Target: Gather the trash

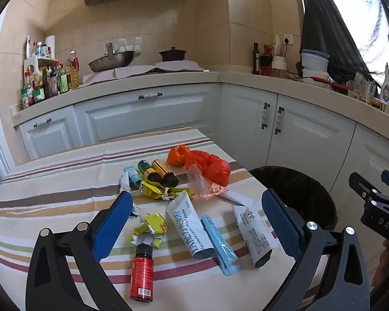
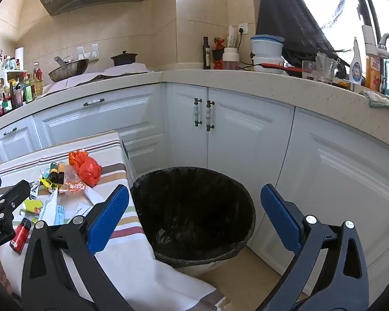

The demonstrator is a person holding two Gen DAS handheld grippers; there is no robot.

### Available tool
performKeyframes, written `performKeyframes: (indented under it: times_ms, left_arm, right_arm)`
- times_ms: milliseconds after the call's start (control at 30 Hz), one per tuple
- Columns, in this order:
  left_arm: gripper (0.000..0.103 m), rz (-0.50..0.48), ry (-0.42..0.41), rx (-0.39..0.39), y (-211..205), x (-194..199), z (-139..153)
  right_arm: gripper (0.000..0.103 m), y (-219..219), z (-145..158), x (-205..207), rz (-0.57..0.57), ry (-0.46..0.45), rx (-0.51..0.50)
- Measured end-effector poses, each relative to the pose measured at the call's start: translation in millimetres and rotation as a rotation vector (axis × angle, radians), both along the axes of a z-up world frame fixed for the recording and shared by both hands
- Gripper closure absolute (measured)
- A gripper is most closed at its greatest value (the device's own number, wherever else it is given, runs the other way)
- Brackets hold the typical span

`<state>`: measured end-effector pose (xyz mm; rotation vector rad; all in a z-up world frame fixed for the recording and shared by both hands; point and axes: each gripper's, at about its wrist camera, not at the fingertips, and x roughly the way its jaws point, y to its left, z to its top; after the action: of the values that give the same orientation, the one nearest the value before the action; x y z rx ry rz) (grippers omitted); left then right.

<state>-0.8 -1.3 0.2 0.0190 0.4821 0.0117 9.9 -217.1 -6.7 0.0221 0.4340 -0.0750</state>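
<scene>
Left wrist: red bottle (image 1: 142,272) flat, cap toward the far counter.

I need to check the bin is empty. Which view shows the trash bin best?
The right wrist view: the trash bin sits centered, its black liner and whole opening visible. The left wrist view catches only part of its rim behind a finger.

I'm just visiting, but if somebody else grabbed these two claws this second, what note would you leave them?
Left claw: open, empty, over the litter on the striped table.
Right claw: open, empty, over the black-lined bin beside the table.
On the table: red bottle, sachets, orange bag, small dark bottles, yellow wrappers.
Done: nothing visible in the bin.
Left: everything.
</scene>
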Motion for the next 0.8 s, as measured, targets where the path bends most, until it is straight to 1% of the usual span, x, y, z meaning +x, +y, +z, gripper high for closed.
performKeyframes:
  times_ms: [100, 133, 300, 333, 367, 533, 600, 800]
  left_arm:
    - [0.006, 0.001, 0.005, -0.016, 1.8, 0.7, -0.3]
    - [0.006, 0.002, -0.003, 0.0, 0.5, 0.0, -0.1]
    - [0.006, 0.0, 0.003, -0.009, 1.9, 0.6, -0.3]
    - [0.006, 0.005, -0.001, 0.001, 1.8, 1.3, 1.9]
    - [0.006, 0.004, -0.003, 0.001, 2.2, 1.6, 2.2]
    - [0.006, 0.007, -0.01, -0.004, 7.5, 0.8, 0.7]
    - [0.006, 0.012, -0.011, -0.001, 4.9, -3.1, 6.8]
    - [0.006, 0.015, -0.013, -0.001, 3.9, -3.2, 6.9]
  right_arm:
    - [0.004, -0.1, -0.2, 0.1, 0.001, -0.009, 0.005]
    - [0.004, 0.0, -0.1, 0.0, 0.001, -0.01, 0.004]
    - [0.004, -0.7, 1.1, -1.6, 0.001, -0.013, 0.004]
    - [0.004, -1.3, 1.8, -3.5, 0.001, -0.014, 0.004]
    - [0.004, 0.3, -1.2, 1.8, 0.0, -0.003, 0.001]
    - [0.004, -1.7, 3.2, 0.1, -0.001, -0.007, 0.002]
    - [0.004, -1.3, 3.8, -2.1, -0.002, -0.008, 0.002]
    - [0.004, -2.3, 5.6, -3.6, -0.001, -0.009, 0.003]
